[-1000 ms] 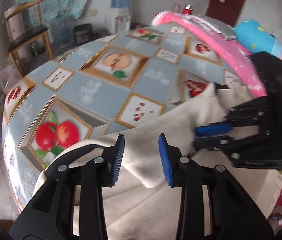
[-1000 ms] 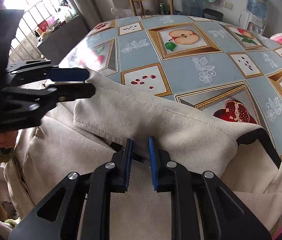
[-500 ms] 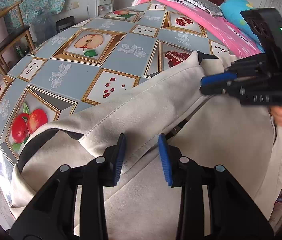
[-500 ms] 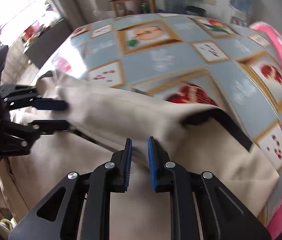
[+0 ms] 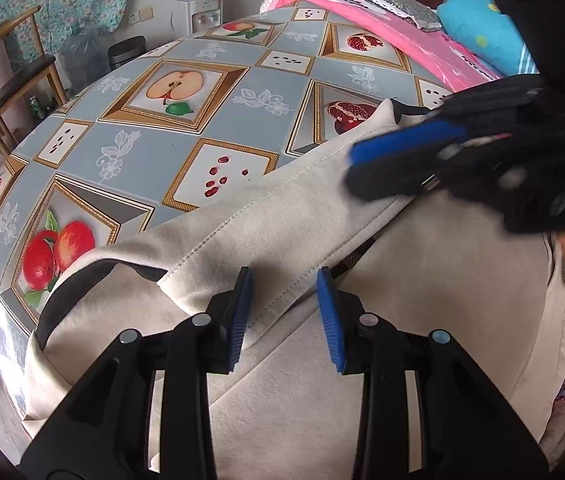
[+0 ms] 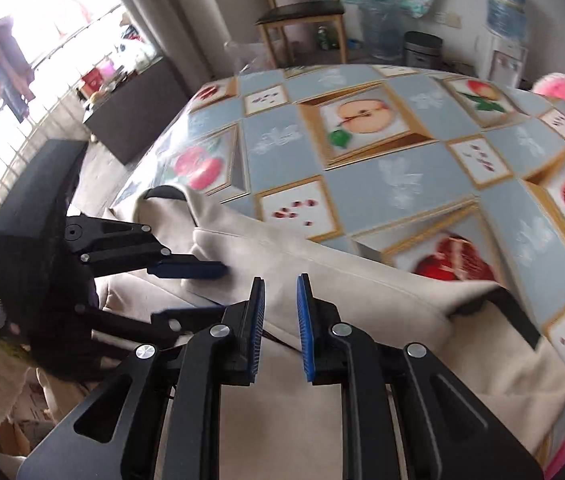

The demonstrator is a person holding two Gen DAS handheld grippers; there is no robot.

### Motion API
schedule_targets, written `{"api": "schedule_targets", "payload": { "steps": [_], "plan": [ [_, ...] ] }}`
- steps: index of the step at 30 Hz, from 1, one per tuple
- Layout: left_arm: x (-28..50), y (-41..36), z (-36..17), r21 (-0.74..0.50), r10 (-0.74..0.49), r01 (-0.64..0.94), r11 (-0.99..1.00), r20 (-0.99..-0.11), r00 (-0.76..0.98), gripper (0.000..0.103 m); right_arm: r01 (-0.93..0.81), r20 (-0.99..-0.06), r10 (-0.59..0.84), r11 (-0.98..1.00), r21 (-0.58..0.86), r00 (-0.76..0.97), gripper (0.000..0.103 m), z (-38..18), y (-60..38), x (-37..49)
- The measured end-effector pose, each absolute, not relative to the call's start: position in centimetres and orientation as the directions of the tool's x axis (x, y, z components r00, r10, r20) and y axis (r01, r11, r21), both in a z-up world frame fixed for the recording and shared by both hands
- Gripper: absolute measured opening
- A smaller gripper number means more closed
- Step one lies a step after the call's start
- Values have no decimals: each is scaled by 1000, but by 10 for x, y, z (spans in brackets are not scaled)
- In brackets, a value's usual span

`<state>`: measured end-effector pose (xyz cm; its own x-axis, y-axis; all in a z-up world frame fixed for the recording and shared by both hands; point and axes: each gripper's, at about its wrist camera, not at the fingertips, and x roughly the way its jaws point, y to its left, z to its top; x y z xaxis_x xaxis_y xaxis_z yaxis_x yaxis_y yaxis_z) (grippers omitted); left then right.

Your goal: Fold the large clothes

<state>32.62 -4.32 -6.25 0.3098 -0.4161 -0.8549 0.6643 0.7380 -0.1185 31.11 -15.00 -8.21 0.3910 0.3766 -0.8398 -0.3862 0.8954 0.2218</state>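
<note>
The cream garment (image 5: 282,220) lies on the fruit-patterned tablecloth (image 5: 186,148). The left gripper (image 5: 282,312) straddles its folded edge, jaws partly apart. The right gripper (image 6: 279,312) has a narrow gap over the fabric; grip cannot be told.

garment (image 5: 422,280): large cream/beige top, dark trim at edges
state: partly folded, one stitched-hem flap (image 5: 266,224) lying diagonally over the body
pose: flat, slightly rumpled
place: near edge of fruit-print surface (image 5: 210,128), far part bare

Left tongs (image 5: 282,316) and right tongs (image 6: 279,320) both angled downward, blue pads apart, nothing pinched.
</note>
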Motion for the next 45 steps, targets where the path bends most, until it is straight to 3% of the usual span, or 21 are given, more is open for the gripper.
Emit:
{"api": "schedule_targets", "payload": {
  "steps": [3,20,25,34,38,41,43,45],
  "plan": [
    [325,-42,-63,-106,-414,673,732,-854,315,33,-373,-851,351,906,202,391,16,-102,-143,317],
    [324,-41,-62,-110,-424,679,725,-849,315,33,-369,-858,314,915,160,407,16,-82,-156,300],
    [325,-38,-62,-127,-436,673,729,-844,313,33,-349,-870,293,925,153,396,16,-105,-179,295],
    [323,-33,-62,-126,-432,667,735,-844,317,33,-204,-882,200,971,122,426,16,-101,-226,289],
    [325,-32,-61,-148,-435,643,751,-844,314,33,-177,-875,221,972,158,432,16,-105,-235,289],
    [319,-31,-51,-112,-404,625,772,-846,348,33,-159,-868,201,977,143,453,20,-92,-233,282],
    [311,-24,-36,-81,-391,614,785,-834,389,33,-150,-849,230,972,179,476,31,-75,-237,269],
    [302,-12,-20,-70,-384,590,805,-819,427,33,-139,-826,238,971,194,511,51,-56,-242,251]
  ]
}}
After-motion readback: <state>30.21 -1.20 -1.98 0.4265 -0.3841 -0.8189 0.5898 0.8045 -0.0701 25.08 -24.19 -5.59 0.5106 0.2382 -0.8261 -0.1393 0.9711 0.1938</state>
